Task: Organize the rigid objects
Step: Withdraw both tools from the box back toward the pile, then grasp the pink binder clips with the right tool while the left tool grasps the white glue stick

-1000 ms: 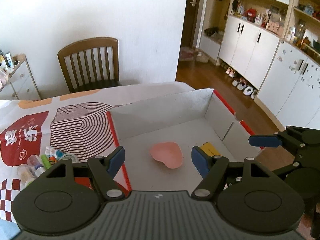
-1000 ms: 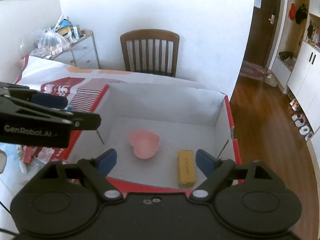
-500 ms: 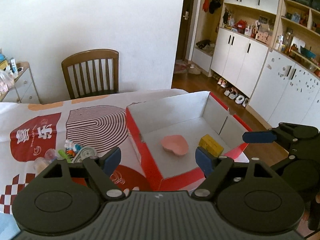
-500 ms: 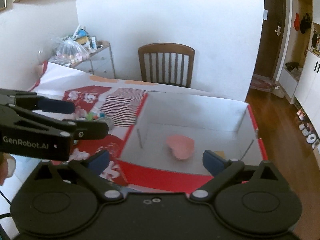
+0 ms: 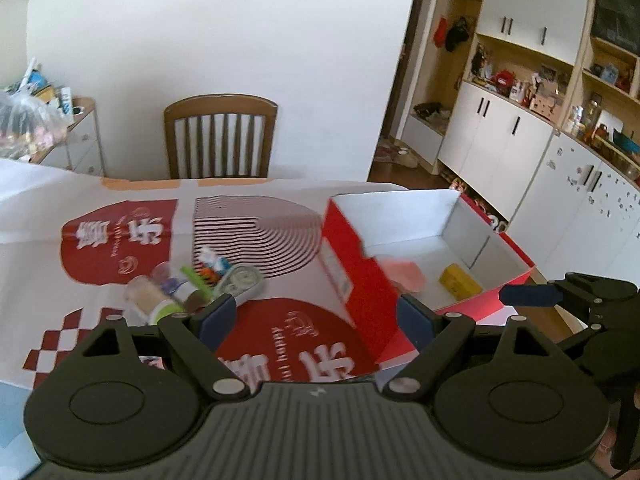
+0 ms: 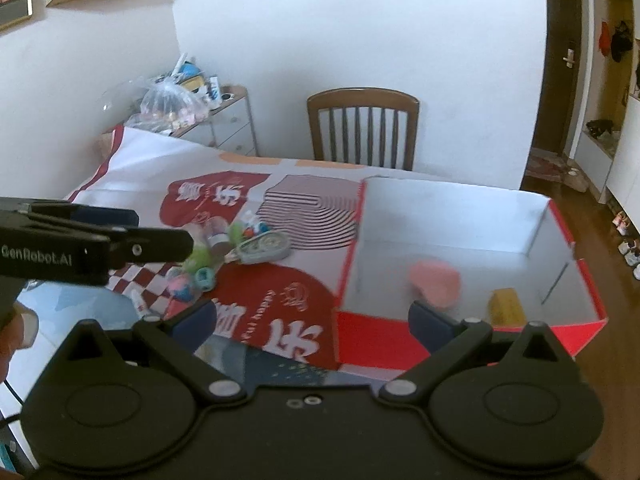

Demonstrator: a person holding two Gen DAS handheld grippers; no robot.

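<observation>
My left gripper point(image 5: 316, 318) and right gripper point(image 6: 312, 320) both have jaws that have just been opening, wide apart and empty. The pink heart point(image 6: 434, 282) and yellow block point(image 6: 506, 306) lie in the red box point(image 6: 440, 338); small items point(image 5: 192, 284) are clustered on the tablecloth point(image 5: 120, 208) left of it.

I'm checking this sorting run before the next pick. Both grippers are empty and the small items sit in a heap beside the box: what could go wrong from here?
1. The heap of small items is tightly packed, so the wide-open left gripper might catch two or scatter neighbours.
2. The correction tape dispenser lies close to the red box; a push could jam it against the wall.
3. The right gripper hovers nearby, so the grippers might collide.
</observation>
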